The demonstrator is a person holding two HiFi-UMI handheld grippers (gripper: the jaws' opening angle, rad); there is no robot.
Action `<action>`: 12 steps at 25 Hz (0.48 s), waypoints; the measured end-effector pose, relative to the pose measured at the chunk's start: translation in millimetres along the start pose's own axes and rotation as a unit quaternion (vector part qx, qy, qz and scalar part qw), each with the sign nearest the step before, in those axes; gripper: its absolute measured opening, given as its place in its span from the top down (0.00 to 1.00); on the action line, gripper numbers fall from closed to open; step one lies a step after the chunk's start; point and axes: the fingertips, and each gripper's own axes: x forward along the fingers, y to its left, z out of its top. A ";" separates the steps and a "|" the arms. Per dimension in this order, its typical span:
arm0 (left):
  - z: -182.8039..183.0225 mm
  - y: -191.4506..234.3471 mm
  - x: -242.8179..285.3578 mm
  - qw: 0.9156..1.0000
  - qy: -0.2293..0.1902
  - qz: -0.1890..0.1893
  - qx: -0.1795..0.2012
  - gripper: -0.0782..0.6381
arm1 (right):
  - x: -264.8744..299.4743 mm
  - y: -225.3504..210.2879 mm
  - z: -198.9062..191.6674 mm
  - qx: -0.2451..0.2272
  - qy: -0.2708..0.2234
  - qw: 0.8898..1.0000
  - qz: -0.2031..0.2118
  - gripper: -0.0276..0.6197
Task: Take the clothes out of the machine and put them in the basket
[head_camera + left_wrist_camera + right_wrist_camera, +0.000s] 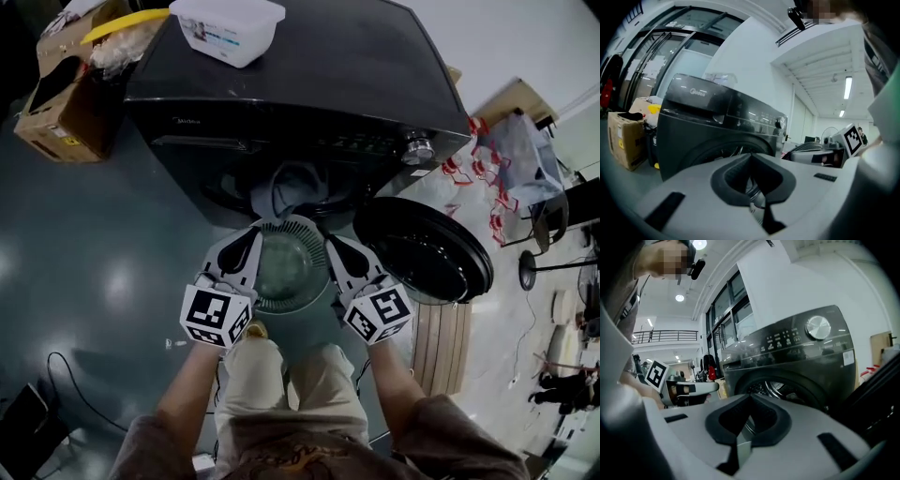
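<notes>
Beige trousers (281,384) and two bare forearms fill the near edge of the head view, each hand behind a marker cube. Just beyond them the left gripper (248,242) and the right gripper (330,242) point away toward the machine, one at each side of a round grey basket (292,305). In its own view, each gripper's dark pads are pressed together at the tip, with a thin pale sliver caught low between them. This looks like the basket's ribbed rim, pinched on the left and on the right. The basket sits between the two grippers, just in front of the knees, and nothing can be made out inside it. Just beyond its far rim stands the dark washing machine (309,66), with its round door (422,248) swung open to the right. Grey-blue clothes (292,187) are bunched in the mouth of the drum, just past the basket. On the machine's top, at the far left corner, rests a white plastic box (230,28). Left of the machine, on the dark glossy floor (84,253), stands an open cardboard box (56,103).
</notes>
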 end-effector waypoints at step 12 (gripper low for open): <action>-124.0 12.1 50.3 0.999 -0.026 -0.001 0.032 0.88 | 21.0 -66.8 -140.4 0.017 -0.039 0.999 -0.010 0.96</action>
